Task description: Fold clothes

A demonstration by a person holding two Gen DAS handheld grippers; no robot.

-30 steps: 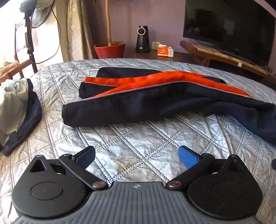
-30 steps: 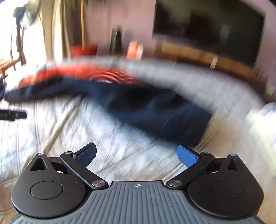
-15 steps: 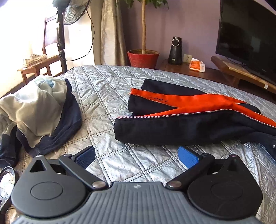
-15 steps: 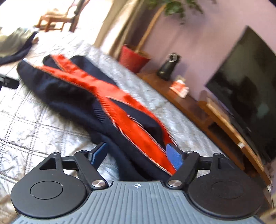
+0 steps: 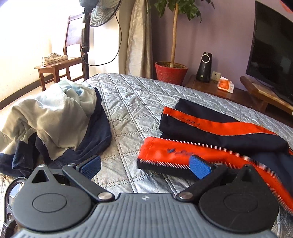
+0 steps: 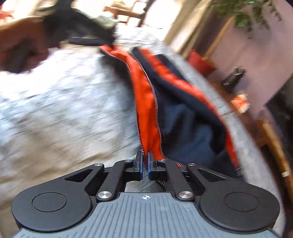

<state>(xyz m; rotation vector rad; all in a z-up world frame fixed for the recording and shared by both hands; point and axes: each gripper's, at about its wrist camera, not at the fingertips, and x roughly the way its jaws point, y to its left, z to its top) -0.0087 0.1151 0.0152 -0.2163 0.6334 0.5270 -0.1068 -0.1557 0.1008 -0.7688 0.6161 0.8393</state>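
The right gripper (image 6: 144, 165) has just closed, its blue pads pinching the orange zipper edge of the navy jacket with orange lining (image 6: 183, 117). The left gripper (image 5: 144, 167) hovers with jaws spread wide and nothing between them, just beside the jacket's near collar end. The jacket lies across the silver-grey quilted bedspread (image 5: 131, 102). A crumpled pale-grey and navy garment (image 5: 55, 117) sits heaped at the left, well apart. Beyond the bed stand a red plant pot (image 5: 171, 73), a standing fan (image 5: 102, 12), a wooden chair (image 5: 60, 62) bearing a shoe, and a dark television (image 5: 272, 55).
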